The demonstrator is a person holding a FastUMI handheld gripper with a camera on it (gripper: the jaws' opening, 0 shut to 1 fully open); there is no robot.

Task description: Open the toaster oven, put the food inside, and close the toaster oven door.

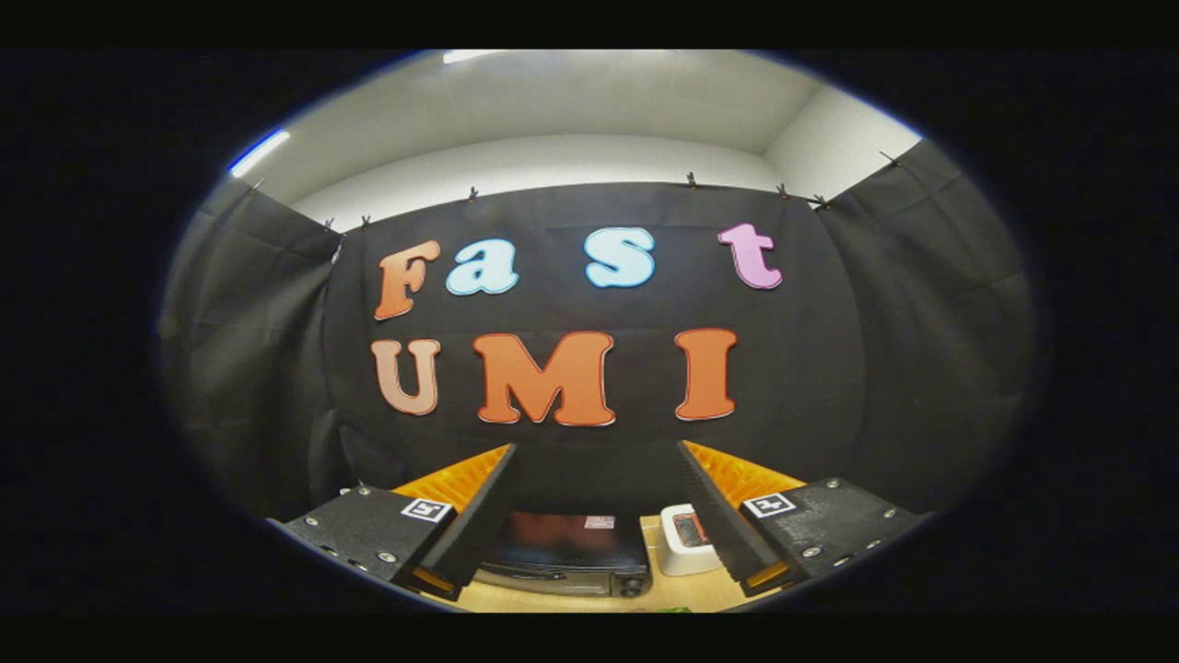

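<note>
Gripper view: claw (597, 575) held high and level, looking out over the booth rather than down at the work. Fingers (461, 529) spread wide apart, nothing between them, nothing pressed. Likely a ready stance, with the jaws parted in advance for whatever comes first.

Down low, between and beyond the fingers, the toaster oven (562, 552) sitting on the pale wooden surface (553, 600). Dark body, dark glass front, a knob or foot just visible at its lower right corner. Door looks shut from here, though the angle is steep and the handle hard to make out. Placed square-on to the claw, probably so the door can be reached straight ahead.

Just beside the oven's right side, a small white box-shaped item (689, 539) with a dark reddish patch on top. Possibly the food in a container; too small to tell for sure. Parked close to the oven, presumably to keep the carry short.

A sliver of something green (672, 610) at the near edge of the surface, unidentifiable.

Judgement: task not yet begun, with the opening of the door the first job ahead.
</note>
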